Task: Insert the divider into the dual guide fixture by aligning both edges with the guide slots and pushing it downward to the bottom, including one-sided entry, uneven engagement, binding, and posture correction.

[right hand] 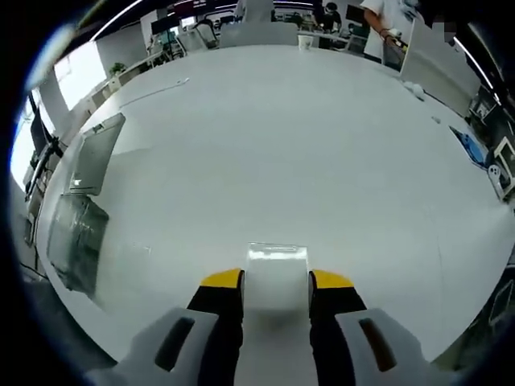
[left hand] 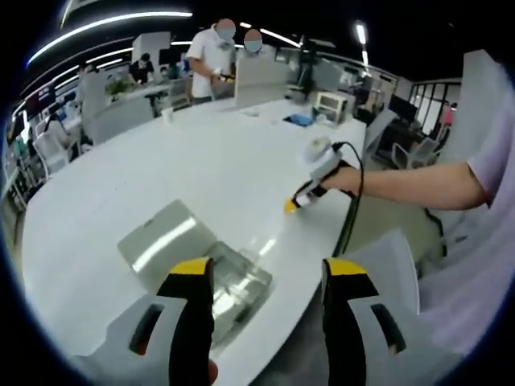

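A clear box-like guide fixture [left hand: 239, 288] [right hand: 72, 236] lies on the white table [left hand: 201, 161], just past my left gripper's left jaw. A flat clear plate [left hand: 157, 236] [right hand: 92, 153] lies against its far side. My left gripper [left hand: 269, 273] hangs open over the table's near edge with nothing between its jaws. My right gripper [right hand: 276, 280] is shut on a translucent white divider [right hand: 277, 273], low over the table [right hand: 306, 145] and well to the right of the fixture. The left gripper view shows the right gripper [left hand: 294, 203] in a person's hand, tip down near the table edge.
The person's forearm [left hand: 418, 183] reaches in from the right, with a black cable [left hand: 354, 205] hanging from the gripper. Small items [left hand: 302, 119] and a box [left hand: 330, 104] sit at the table's far end. Two people [left hand: 213, 60] stand beyond it, among desks and chairs.
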